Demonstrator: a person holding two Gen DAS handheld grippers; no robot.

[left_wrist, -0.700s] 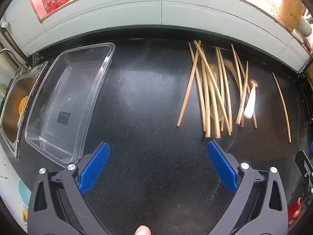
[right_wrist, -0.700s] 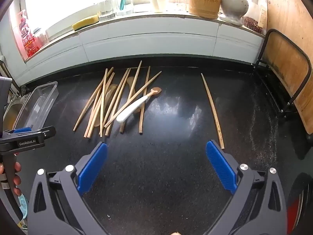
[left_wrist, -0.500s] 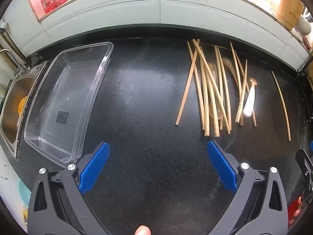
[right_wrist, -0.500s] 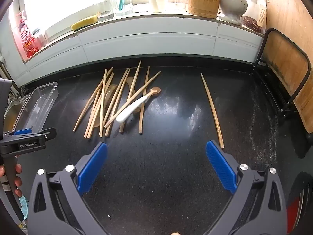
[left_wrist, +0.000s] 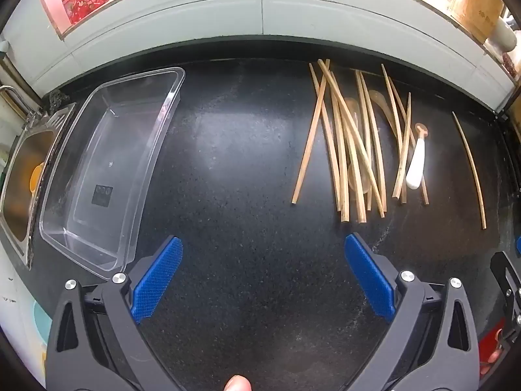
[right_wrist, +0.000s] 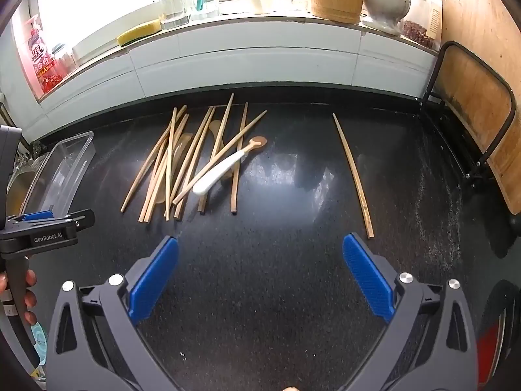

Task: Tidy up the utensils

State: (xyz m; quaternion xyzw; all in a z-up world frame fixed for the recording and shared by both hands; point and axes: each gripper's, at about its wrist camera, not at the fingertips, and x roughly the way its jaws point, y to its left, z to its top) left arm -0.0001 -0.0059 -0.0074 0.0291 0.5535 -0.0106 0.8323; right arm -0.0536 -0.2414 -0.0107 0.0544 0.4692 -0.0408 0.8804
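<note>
Both views show a start. Left view: left tongs (left_wrist: 260, 273) gape wide, empty, between clear tub (left_wrist: 107, 150) and chopsticks (left_wrist: 348, 150) on the dark surface (left_wrist: 234, 163). Right view: right tongs (right_wrist: 260, 270) wide, empty; lone chopstick (right_wrist: 353, 176) nearest, likely first pick.

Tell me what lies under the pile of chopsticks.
Under the chopsticks, pale wooden spoons show through the gaps on the black counter. Their number stays unclear, since the sticks cover most of them.

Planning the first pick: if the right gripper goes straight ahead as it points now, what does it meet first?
Probably bare countertop. The right gripper aims between the chopstick pile and the lone chopstick; depth is unclear.
</note>
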